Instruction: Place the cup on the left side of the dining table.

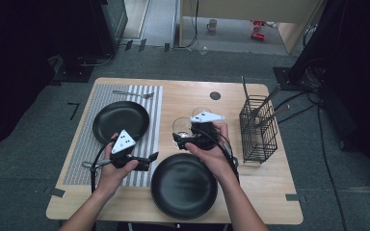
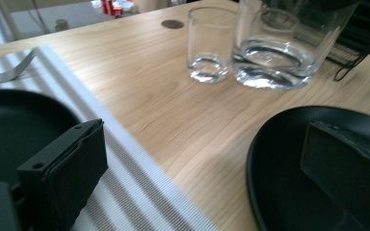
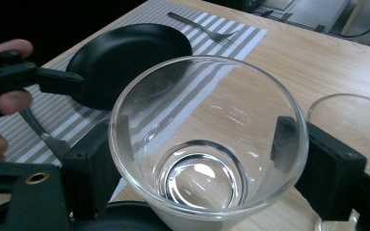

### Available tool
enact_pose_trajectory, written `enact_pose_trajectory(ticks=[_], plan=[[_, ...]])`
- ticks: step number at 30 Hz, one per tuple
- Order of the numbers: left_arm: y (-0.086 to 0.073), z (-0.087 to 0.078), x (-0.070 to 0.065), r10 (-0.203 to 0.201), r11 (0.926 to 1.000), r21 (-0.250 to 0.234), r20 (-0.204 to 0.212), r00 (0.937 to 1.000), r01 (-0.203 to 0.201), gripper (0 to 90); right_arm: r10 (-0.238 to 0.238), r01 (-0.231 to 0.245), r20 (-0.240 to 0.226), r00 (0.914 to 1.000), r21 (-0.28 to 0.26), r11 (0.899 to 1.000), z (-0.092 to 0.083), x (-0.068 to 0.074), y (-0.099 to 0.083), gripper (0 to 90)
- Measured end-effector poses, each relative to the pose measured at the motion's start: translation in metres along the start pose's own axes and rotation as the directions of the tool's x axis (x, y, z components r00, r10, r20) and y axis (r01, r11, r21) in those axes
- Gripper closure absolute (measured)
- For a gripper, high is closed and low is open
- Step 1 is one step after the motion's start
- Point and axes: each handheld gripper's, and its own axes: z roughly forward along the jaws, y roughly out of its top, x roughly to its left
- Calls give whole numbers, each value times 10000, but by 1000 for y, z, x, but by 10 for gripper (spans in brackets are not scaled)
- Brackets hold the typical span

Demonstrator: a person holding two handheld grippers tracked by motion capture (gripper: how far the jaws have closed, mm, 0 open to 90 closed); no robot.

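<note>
Closest to me on the desk [image 1: 265,202] sat a black plate [image 1: 184,186], nothing on it, right at the near edge. Just left of it my left claw [image 1: 150,159] hovered over the near end of the striped placemat [image 1: 147,103]; from its own camera the jaws were spread wide, nothing between them, one over the mat and one over the near plate. A silver handle [image 1: 90,164] poked out beside that hand, couldn't tell what it belonged to.

My right claw [image 1: 179,141] was just past the near plate, pinching a clear glass [image 3: 207,144]. In the right gripper view the jaws sat on opposite sides of the glass wall, pads pressed against it from outside. Glass was upright and empty, held roughly mid-desk between the two plates.

Right behind it stood a second glass [image 2: 209,43], also empty, sitting on the bare wood just beside the held one, so that side was tight.

Further left, a second black plate [image 1: 121,121] sat on the mat, empty too. Off to the right was a black wire rack [image 1: 257,130] with a few utensils standing in it, near the held glass but not touching.

At the far end of the mat lay a fork [image 1: 132,94], and a small dark round cap [image 1: 215,95] was set in the desk near the back edge.
</note>
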Motion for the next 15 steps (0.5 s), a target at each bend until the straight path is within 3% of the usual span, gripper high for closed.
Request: enact_pose_trajectory(ticks=[15], plan=[[17,20,-22,516,9973,-571,1066,9930,-457,24,-233,224,-560,9982,-165,9996,-6,14,8,192]])
